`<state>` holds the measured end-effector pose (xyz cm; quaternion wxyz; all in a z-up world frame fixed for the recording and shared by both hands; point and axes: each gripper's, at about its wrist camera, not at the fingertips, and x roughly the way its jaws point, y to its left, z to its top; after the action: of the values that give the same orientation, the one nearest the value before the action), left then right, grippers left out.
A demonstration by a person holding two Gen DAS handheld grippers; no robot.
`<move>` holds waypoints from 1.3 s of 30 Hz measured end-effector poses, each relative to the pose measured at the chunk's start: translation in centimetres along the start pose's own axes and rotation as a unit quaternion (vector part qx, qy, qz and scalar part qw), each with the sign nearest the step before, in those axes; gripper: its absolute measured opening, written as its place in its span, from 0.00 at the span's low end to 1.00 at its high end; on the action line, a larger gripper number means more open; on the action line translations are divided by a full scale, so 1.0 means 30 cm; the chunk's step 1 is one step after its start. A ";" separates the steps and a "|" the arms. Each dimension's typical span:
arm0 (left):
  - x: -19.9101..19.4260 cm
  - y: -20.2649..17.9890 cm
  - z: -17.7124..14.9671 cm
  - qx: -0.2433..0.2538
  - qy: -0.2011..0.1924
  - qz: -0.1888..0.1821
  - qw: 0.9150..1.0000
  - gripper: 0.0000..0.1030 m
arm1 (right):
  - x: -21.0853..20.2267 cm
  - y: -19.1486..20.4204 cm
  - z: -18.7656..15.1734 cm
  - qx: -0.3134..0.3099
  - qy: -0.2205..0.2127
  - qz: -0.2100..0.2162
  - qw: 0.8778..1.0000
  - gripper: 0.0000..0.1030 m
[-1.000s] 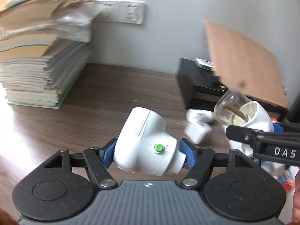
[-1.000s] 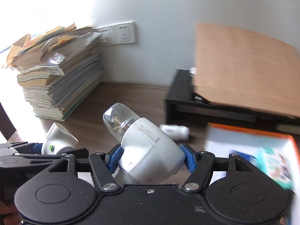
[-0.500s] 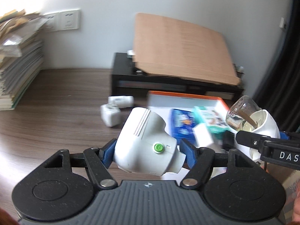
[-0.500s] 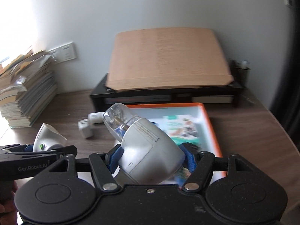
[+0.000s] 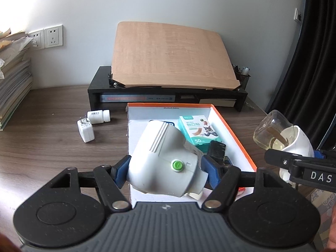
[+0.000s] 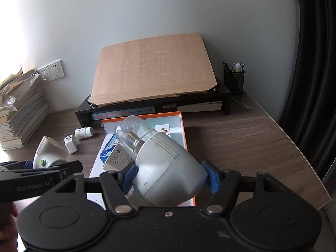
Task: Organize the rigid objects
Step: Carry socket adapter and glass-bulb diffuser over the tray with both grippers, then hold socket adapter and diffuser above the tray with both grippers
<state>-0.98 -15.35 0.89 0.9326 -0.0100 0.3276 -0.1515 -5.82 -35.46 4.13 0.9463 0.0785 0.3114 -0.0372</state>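
Both white plug-in devices in transit over the orange-rimmed box (image 5: 232, 130): left gripper (image 5: 166, 169) fingers clamped on the green-button one (image 5: 163, 161), right gripper (image 6: 170, 177) fingers on the glass-bulb one (image 6: 166, 166); white charger (image 5: 85, 130) and pill bottle (image 5: 98, 116) remain on the surface (image 5: 52, 147)

Dark wood tabletop (image 5: 52, 147) carries an orange-rimmed box (image 5: 235, 138) at centre, a white charger (image 5: 85, 131) and pill bottle (image 5: 98, 116) left of it, a black riser (image 5: 168, 95) behind, stacked books (image 6: 21, 117) far left.
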 end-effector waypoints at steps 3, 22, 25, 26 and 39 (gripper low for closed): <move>-0.004 -0.018 -0.012 0.003 0.000 0.006 1.000 0.70 | -0.003 -0.004 -0.008 -0.003 0.000 0.006 1.000 0.78; -0.007 -0.053 -0.053 -0.001 0.015 0.022 1.000 0.71 | 0.000 0.004 -0.032 -0.018 0.006 0.020 1.000 0.78; -0.007 -0.053 -0.054 -0.004 0.015 0.022 1.000 0.71 | -0.003 0.008 -0.035 -0.023 0.007 0.020 1.000 0.78; -0.007 -0.053 -0.053 -0.004 0.015 0.022 1.000 0.71 | -0.004 0.009 -0.036 -0.023 0.007 0.020 1.000 0.78; -0.019 -0.046 -0.058 -0.007 0.014 0.023 1.000 0.71 | 0.008 0.008 -0.047 -0.031 0.015 0.021 0.999 0.78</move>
<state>-2.86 -16.38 0.02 0.9310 -0.0071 0.3418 -0.1277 -6.42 -34.99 2.91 0.9441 0.0566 0.3248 -0.0064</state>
